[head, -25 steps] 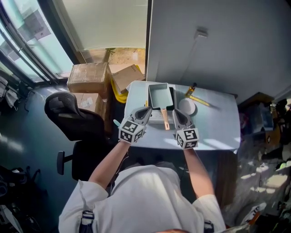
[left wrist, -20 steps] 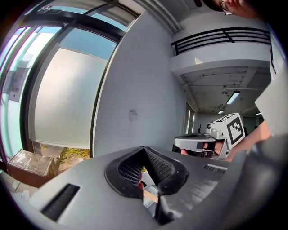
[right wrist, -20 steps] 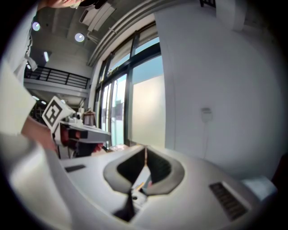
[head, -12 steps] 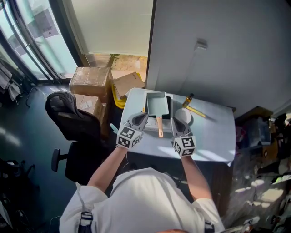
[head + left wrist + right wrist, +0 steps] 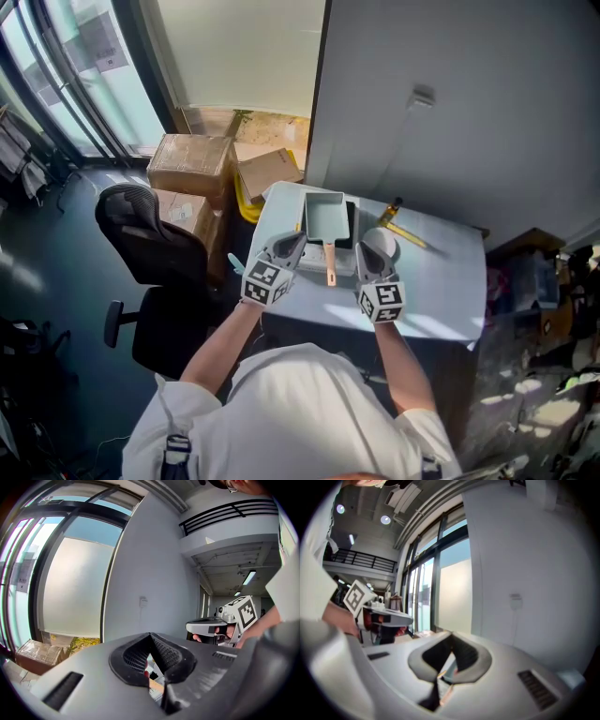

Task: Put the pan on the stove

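rectangular pale-teal pan (image 5: 324,216) with wooden handle sat on the stove (image 5: 349,223); left gripper (image 5: 286,244) and right gripper (image 5: 372,244) flanked the handle, jaws pressed together, empty

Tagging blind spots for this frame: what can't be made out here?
Stove: head view, mostly under the pan; only a dark edge shows, too small to read.
Table contents: left gripper view and right gripper view, blocked by each gripper's own body; only a sliver shows between the tongs.
Yellow item near the wall: head view, too small to identify.
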Demonstrator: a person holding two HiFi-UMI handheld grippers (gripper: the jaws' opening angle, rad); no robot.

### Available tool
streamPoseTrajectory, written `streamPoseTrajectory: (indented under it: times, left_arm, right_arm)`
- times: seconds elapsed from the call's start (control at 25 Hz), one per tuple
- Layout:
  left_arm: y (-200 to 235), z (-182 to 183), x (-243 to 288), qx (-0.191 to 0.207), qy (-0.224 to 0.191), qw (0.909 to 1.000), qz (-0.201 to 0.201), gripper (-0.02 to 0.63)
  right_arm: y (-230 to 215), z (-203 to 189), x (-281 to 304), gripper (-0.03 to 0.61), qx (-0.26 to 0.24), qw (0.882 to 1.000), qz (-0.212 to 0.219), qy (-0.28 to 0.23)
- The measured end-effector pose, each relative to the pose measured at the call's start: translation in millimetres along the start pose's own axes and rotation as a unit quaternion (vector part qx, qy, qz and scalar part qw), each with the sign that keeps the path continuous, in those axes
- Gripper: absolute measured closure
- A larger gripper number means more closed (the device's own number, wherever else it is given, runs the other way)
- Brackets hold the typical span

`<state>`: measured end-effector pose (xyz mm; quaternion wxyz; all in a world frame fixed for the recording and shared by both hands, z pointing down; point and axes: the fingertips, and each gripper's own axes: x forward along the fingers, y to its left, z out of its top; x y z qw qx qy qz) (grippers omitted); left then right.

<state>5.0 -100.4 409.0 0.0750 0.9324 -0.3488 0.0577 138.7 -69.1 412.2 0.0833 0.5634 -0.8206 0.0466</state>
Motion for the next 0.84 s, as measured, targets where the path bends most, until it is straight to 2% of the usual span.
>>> streamPoseTrajectory:
  times: [0.84]
  left_arm:
    - [-1.5,-1.3,-1.9,0.001,0.002,1.0,-0.003,0.589]
  right_arm:
    - [2.4,-1.3,-0.4,0.546,0.001,1.0,-0.004,0.0]
